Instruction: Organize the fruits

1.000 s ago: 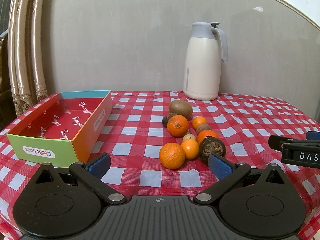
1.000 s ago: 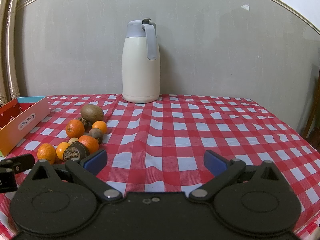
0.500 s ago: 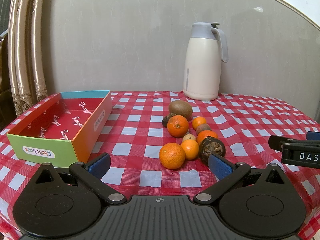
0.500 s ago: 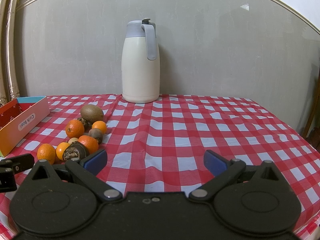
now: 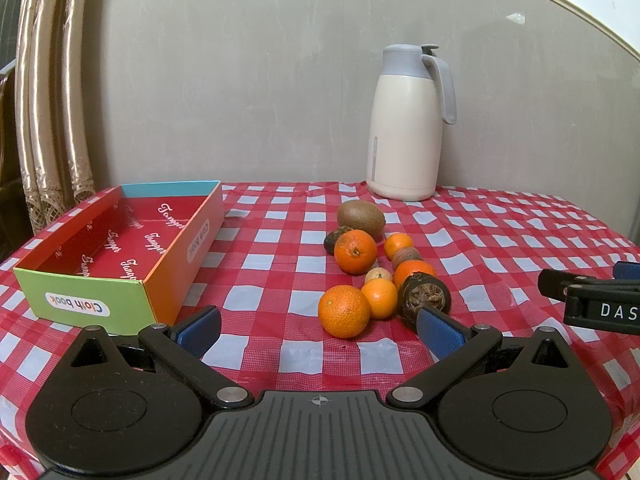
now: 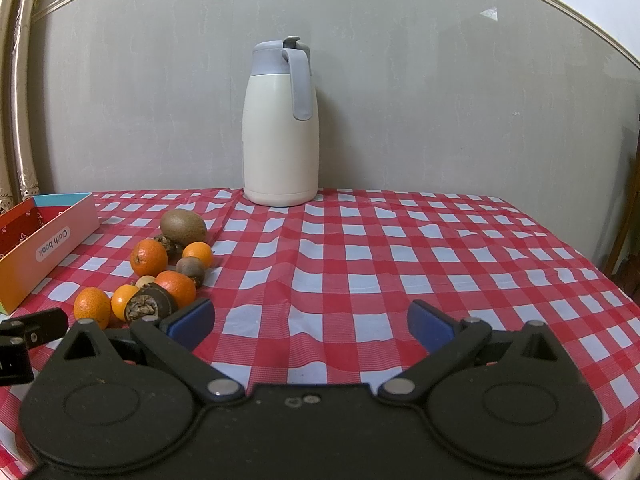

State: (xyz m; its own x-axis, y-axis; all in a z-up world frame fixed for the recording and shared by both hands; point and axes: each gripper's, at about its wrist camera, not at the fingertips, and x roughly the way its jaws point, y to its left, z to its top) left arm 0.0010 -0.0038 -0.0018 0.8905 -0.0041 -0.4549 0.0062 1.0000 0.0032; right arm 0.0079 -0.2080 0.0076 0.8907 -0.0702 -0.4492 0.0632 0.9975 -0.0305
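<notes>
A cluster of fruit lies on the red checked tablecloth (image 5: 280, 272): a brown kiwi (image 5: 361, 218) at the back, several oranges such as the nearest one (image 5: 344, 311), and a dark dried-out fruit (image 5: 425, 299). The same pile shows at the left of the right wrist view, with the kiwi (image 6: 183, 226) and a large orange (image 6: 149, 257). An open colourful cardboard box (image 5: 120, 248) stands left of the fruit. My left gripper (image 5: 320, 330) is open, just short of the nearest orange. My right gripper (image 6: 310, 322) is open over bare cloth, right of the fruit.
A cream thermos jug (image 5: 408, 124) with a grey handle stands at the back near the wall, seen too as the jug (image 6: 282, 124) in the right wrist view. A curtain (image 5: 44, 92) hangs at the left. The table's right edge (image 6: 600, 276) drops away.
</notes>
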